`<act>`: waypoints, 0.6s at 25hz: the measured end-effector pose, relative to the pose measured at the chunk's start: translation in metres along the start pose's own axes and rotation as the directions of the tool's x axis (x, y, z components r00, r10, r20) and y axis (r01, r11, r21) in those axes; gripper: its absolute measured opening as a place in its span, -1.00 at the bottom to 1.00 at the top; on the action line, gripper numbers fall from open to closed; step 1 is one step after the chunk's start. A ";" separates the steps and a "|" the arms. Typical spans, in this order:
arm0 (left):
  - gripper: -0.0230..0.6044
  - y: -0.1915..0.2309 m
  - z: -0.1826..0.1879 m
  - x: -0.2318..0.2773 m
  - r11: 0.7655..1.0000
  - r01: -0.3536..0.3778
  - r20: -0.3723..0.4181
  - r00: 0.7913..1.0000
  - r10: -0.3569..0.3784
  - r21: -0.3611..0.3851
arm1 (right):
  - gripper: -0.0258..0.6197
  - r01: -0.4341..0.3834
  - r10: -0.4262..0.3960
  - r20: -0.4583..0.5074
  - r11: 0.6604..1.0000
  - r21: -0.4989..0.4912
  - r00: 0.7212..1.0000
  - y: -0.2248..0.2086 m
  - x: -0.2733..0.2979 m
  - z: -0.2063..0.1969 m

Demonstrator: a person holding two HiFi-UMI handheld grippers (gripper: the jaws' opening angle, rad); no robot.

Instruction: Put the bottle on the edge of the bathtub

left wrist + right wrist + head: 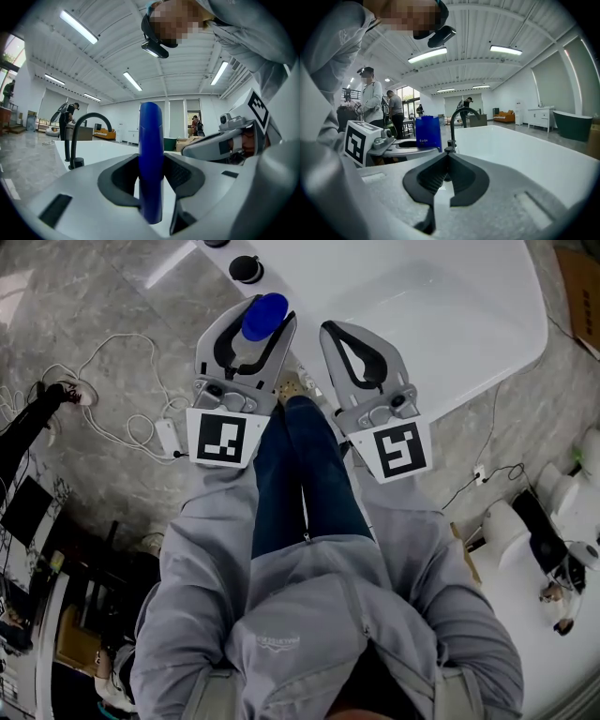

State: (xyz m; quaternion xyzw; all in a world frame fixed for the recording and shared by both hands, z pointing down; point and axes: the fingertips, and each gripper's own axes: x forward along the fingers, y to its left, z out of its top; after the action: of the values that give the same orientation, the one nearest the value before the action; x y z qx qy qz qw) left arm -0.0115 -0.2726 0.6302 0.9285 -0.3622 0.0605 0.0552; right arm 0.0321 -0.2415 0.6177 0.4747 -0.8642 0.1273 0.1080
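Observation:
My left gripper [259,336] is shut on a blue bottle [265,317], which it holds upright above the near corner of the white bathtub [441,306]. In the left gripper view the bottle [151,136] fills the gap between the jaws of the left gripper [151,165], and both pads press on it. My right gripper [339,332] hangs beside it over the tub's rim, shut with nothing in it. The right gripper view shows the right gripper [447,159] with its tips touching, and the bottle [428,132] to the left.
A black curved faucet [247,268] stands on the tub's rim just beyond the bottle. A white cable and power strip [169,437] lie on the marble floor to the left. People stand far off in the room. A dark tub [572,124] sits far right.

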 end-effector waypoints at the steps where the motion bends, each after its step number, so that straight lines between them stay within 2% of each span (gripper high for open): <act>1: -0.43 0.001 -0.003 0.002 1.000 -0.002 0.002 1.000 0.002 -0.002 | -0.91 -0.001 0.001 -0.004 1.000 0.002 1.000 -0.001 0.001 -0.003; 5: -0.43 0.000 -0.010 0.010 1.000 -0.004 0.018 1.000 0.004 0.010 | -0.91 -0.004 0.004 -0.019 1.000 0.005 1.000 -0.002 0.002 -0.011; 15: -0.43 -0.006 -0.036 0.030 0.998 0.024 -0.022 0.999 -0.023 0.061 | -0.91 -0.014 0.015 -0.055 1.000 0.009 0.998 -0.002 0.005 -0.027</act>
State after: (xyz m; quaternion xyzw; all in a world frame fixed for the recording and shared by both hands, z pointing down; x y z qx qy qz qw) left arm 0.0119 -0.2827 0.6702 0.9333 -0.3484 0.0809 0.0312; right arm 0.0328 -0.2372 0.6451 0.4653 -0.8637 0.1448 0.1287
